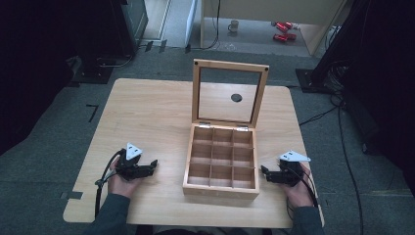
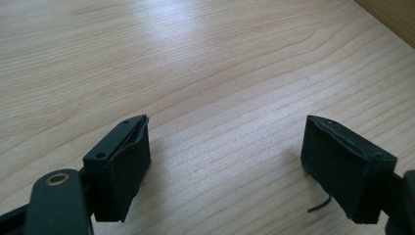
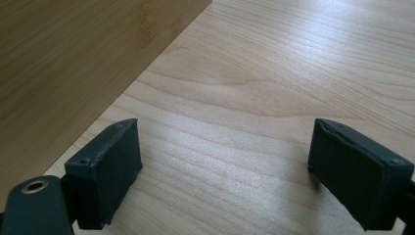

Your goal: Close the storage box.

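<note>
The square wooden box with nine compartments stands open on the pale wood table, between your hands. Your left claw and right claw rest beside it, jaws spread apart, holding nothing.

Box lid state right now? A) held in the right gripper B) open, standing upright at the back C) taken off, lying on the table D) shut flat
B: the lid stands upright on its hinges behind the wooden box, whose nine compartments lie exposed, while the left gripper and right gripper rest open on the table to either side, touching nothing.
</note>
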Demonstrator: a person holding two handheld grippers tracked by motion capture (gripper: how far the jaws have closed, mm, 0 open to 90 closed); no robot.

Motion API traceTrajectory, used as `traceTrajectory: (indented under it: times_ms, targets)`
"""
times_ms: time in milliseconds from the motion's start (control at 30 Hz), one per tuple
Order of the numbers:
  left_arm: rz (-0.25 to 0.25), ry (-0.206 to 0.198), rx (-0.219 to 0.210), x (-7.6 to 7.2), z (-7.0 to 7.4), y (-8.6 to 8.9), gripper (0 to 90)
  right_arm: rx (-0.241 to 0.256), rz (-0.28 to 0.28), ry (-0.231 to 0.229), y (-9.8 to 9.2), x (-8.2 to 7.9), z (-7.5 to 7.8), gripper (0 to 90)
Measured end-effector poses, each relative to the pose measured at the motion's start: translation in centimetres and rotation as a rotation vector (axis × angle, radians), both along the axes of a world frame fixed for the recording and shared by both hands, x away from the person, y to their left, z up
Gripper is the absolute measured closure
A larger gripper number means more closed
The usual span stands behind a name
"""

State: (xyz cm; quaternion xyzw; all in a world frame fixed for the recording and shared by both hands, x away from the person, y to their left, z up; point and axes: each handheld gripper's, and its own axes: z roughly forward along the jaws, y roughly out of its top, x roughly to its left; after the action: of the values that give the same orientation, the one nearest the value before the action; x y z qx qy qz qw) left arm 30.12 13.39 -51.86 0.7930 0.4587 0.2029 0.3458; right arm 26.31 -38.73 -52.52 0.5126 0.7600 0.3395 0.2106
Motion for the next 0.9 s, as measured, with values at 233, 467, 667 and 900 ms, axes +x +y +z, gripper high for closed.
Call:
traceTrajectory:
  times_ms: [233, 467, 667, 900]
  targets:
    - [-0.02, -0.005, -0.002, -0.1, 0.0, 0.2, 22.5, 0.0, 0.009, 0.003, 0.0, 0.0, 0.0, 11.7]
    - [0.017, -0.004, 0.003, 0.1, 0.3, 0.8, 33.3, -0.008, 0.006, 0.021, 0.1, -0.1, 0.4, 21.3]
    - [0.043, -0.013, -0.026, 0.3, 1.4, 1.5, 39.0, -0.062, -0.013, 0.018, 0.6, -0.5, 1.3, 41.3]
    - [0.019, -0.037, -0.097, 0.5, 3.6, 1.8, 39.4, 0.008, -0.012, -0.018, 0.6, -0.8, 3.8, 41.1]
